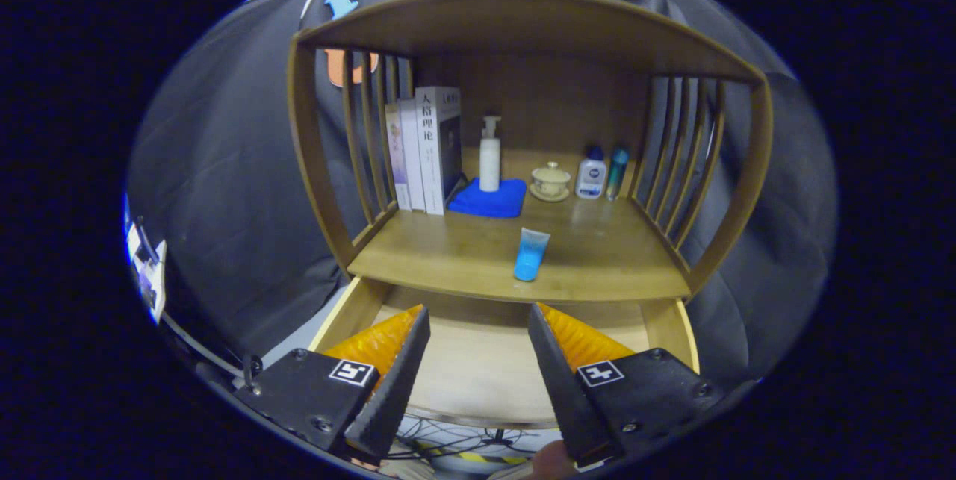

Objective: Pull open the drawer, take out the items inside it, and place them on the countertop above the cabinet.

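A wooden cabinet has its drawer pulled out below the countertop. The drawer's light wooden floor shows bare between my fingers. A blue tube lies on the countertop near its front edge, just beyond my fingertips. My gripper hovers above the pulled-out drawer, open, with nothing between its fingers.
At the back of the countertop stand three books, a white pump bottle on a blue cloth, a lidded cup on a saucer, a small white bottle and a teal bottle. Slatted side rails flank the shelf. Cables lie on the floor below.
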Tool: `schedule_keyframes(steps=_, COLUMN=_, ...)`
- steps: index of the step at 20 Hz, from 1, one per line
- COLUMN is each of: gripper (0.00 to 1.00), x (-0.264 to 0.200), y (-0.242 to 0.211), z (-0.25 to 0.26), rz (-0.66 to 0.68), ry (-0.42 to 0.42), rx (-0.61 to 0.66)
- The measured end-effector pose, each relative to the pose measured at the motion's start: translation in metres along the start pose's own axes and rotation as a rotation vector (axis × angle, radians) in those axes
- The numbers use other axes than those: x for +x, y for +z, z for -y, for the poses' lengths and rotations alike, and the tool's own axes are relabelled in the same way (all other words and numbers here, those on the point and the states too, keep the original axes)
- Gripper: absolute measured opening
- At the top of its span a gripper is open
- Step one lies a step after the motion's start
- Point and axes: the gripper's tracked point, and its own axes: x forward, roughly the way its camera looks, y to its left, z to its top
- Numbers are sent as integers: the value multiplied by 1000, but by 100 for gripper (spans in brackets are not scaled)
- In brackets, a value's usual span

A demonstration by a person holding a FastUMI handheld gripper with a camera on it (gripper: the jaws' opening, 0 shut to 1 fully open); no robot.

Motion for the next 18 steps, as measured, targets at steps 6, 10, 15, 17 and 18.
schedule_keyframes(steps=6, gripper=96, x=-28, y=-30, z=2, rz=209, ry=8, rx=20)
schedule_keyframes(steps=10, gripper=100, x=-38, y=-55, z=17, rz=301, ry=-33, rx=68)
schedule_keyframes(steps=15, gripper=100, x=-46, y=-85, z=19, rz=404, ry=-15, rx=74)
schedule_keyframes(steps=17, gripper=100, x=-49, y=-98, z=17, rz=449, ry=-13, rx=49)
schedule_keyframes(steps=18, gripper=100, x=-50, y=-107, z=17, rz=453, ry=-20, rx=39)
